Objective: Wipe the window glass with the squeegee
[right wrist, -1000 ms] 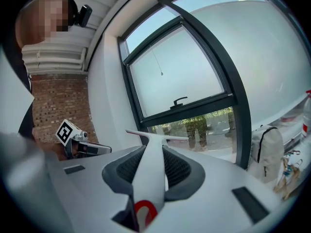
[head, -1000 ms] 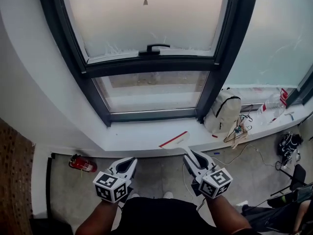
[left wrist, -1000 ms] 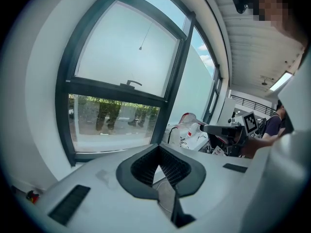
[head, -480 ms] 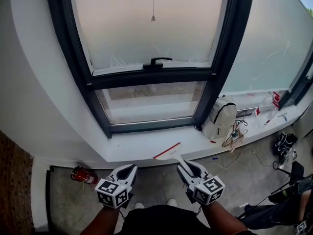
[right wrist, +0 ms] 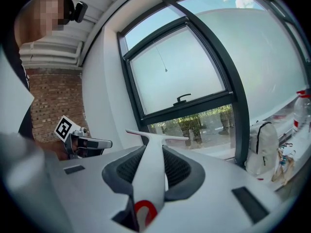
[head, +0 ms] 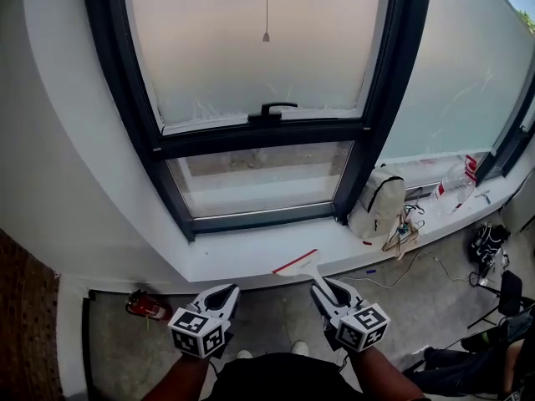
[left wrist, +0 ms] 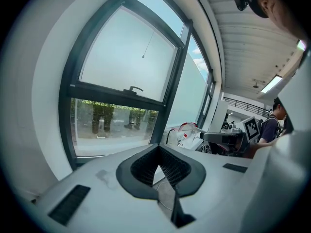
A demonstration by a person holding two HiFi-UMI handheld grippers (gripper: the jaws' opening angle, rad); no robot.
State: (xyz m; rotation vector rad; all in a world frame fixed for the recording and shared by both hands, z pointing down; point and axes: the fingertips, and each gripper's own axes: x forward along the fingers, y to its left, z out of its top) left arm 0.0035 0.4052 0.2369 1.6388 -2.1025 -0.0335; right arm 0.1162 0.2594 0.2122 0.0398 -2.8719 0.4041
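Note:
The window has a frosted upper pane point(head: 251, 48) and a clear lower pane point(head: 259, 178) in a dark frame, with a black handle point(head: 277, 108) between them. My right gripper point(head: 328, 287) is shut on the handle of a white squeegee point(head: 298, 263) with a red-edged blade, held below the sill and pointing at the window. In the right gripper view the squeegee point(right wrist: 151, 164) runs up between the jaws of the right gripper point(right wrist: 154, 152). My left gripper point(head: 222, 292) hovers beside it; the left gripper point(left wrist: 159, 165) is shut on nothing.
A white windowsill point(head: 242, 257) runs under the frame. On it at the right stand a white backpack point(head: 376, 204), hangers and cables point(head: 405, 228), and a bottle point(head: 456, 187). A red fire extinguisher point(head: 147, 307) lies on the floor at left. A pull cord point(head: 266, 35) hangs before the upper pane.
The view has tilted up slightly toward the window. Both grippers sit a little lower in the frame, close to my body. The squeegee stays in the right gripper.

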